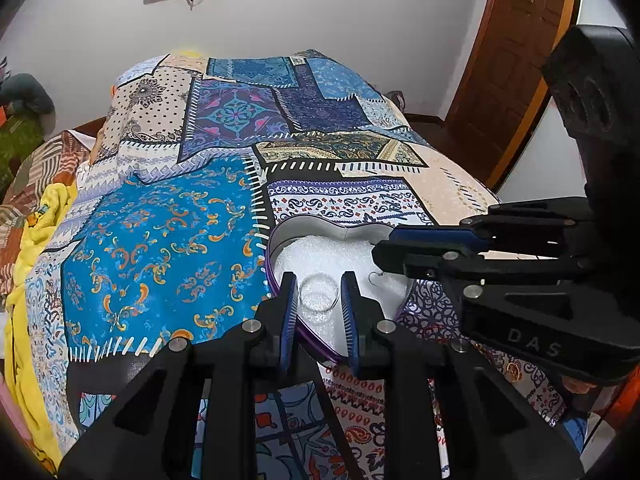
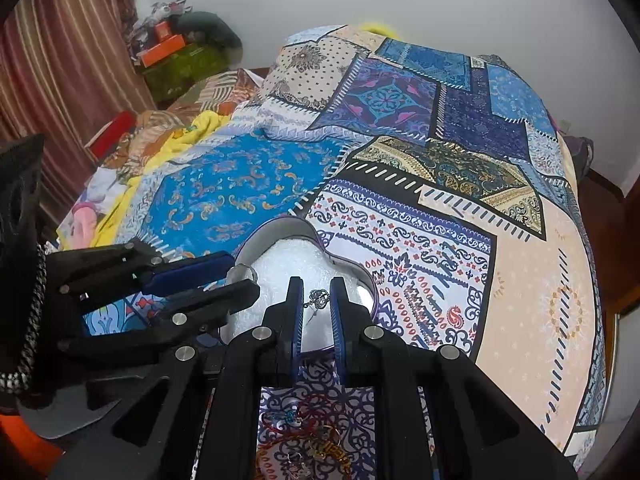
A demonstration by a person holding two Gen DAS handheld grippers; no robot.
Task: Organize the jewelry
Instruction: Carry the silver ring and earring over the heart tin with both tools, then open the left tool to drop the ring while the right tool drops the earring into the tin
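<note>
A heart-shaped tin (image 1: 280,236) with a purple rim and white foam lining lies on the patchwork bedspread; it also shows in the right wrist view (image 2: 276,226). My left gripper (image 1: 319,292) is open around a clear bangle (image 1: 318,298) resting on the foam. My right gripper (image 2: 317,298) is shut on a small silver earring (image 2: 318,298) and holds it over the tin's foam. In the left wrist view the right gripper (image 1: 380,258) comes in from the right, an earring hook (image 1: 374,278) dangling below its tips. The left gripper (image 2: 244,276) shows at the left of the right wrist view.
A pile of loose jewelry (image 2: 304,436), red, gold and silver pieces, lies on the bedspread just below my right gripper. A yellow blanket (image 1: 24,280) and clutter line the bed's left side. A wooden door (image 1: 508,60) stands at the right.
</note>
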